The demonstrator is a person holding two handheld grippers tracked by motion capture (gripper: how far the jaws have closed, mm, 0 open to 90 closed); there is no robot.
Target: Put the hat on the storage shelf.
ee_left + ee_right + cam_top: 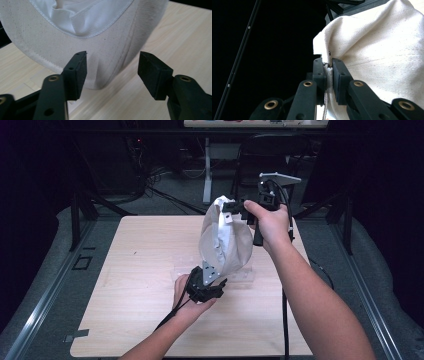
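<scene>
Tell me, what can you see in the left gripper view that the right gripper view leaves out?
The left gripper view has the left gripper with its jaws open, the bag's white lining and the wooden table. The right gripper view has the right gripper with jaws shut on a seam of the cloth bag, against darkness. Both show the cream cloth bag.

Black jaws, brass-ringed screw holes, trailing black cables.

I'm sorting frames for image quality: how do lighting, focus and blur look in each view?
High view: the table is lit while the surroundings stay dark, and the picture is soft overall. Left gripper view: the left tool looks fairly sharp, while the cloth bag and wood grain behind it look soft. Right gripper view: black background, bright cloth with its weave sharp near the right tool.
</scene>
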